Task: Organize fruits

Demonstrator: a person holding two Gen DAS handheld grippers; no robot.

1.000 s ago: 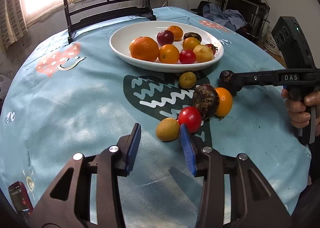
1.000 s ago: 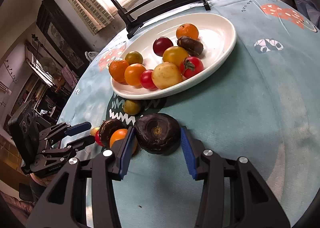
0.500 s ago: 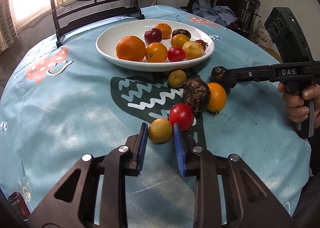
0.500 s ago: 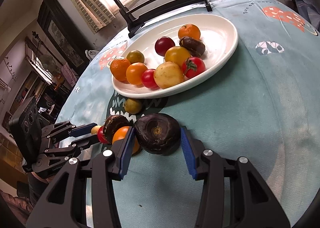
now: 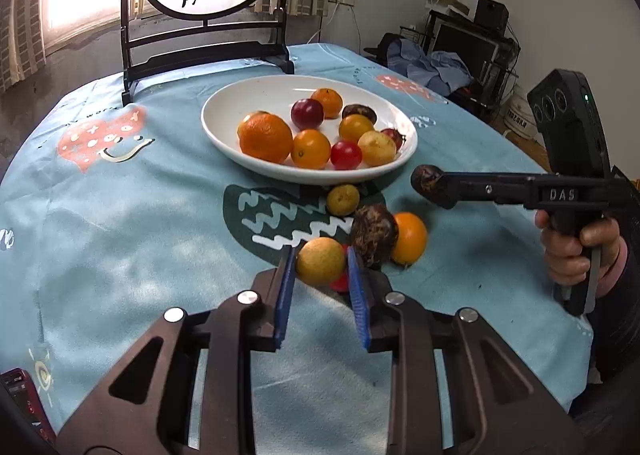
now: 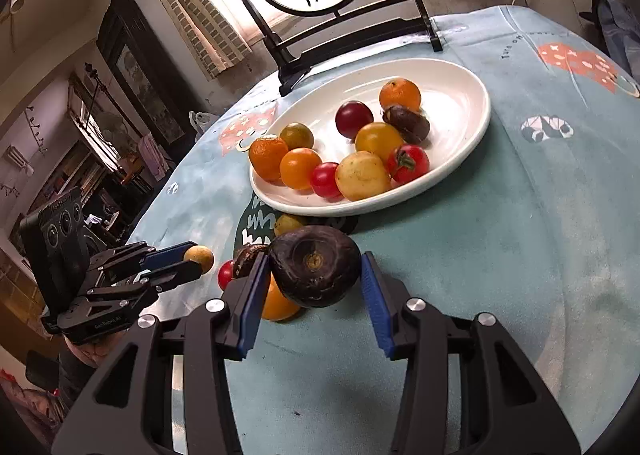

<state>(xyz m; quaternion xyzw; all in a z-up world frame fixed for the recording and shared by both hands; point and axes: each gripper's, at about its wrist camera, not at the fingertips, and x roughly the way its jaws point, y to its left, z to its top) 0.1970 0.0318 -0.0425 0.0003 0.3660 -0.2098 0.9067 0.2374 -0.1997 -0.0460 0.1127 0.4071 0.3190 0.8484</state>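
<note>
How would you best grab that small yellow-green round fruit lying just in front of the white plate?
Pinch the small yellow-green round fruit across its widest middle, coming from above: the white plate rim crowds it behind, and the wrinkled dark brown fruit sits close in front.

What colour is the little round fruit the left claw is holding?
Yellowish-brown. The small round fruit sits between the left claw's blue pads, clearest in the left wrist view.

glossy white plate (image 5: pixel 224 127); matt cloth tablecloth (image 5: pixel 120 223); rough dark fruit (image 6: pixel 316 273).
</note>
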